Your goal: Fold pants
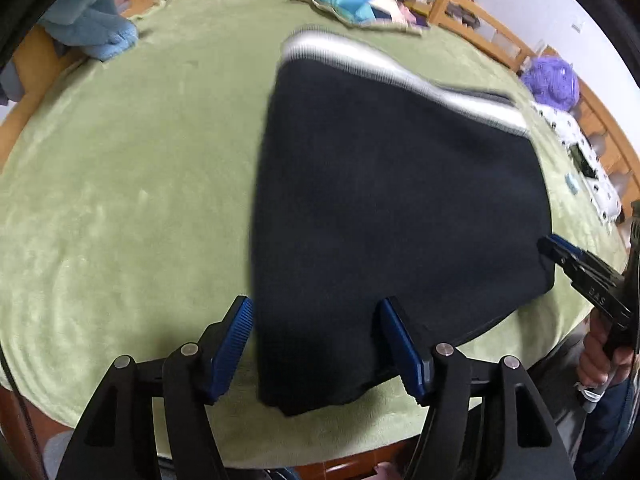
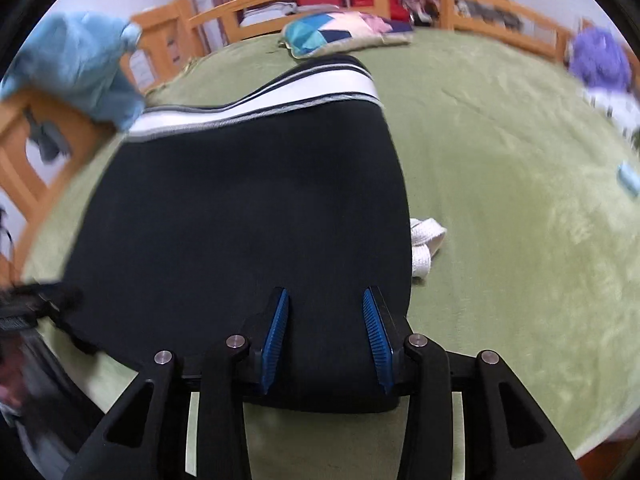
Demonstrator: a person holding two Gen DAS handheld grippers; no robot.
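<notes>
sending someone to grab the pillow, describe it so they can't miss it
Start at the green blanket covering the bed. Past the black pants' white waistband, by the wooden rail, lies the pillow. Only it has a patchwork of teal, blue and pink shapes.

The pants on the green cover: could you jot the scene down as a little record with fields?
item: black pants, folded, white waistband at far end
surface: green blanket
left tool: open, near corner of the pants between its pads
right tool: open, over the near edge
nearby: patchwork cushion, white strap beside the pants
</notes>
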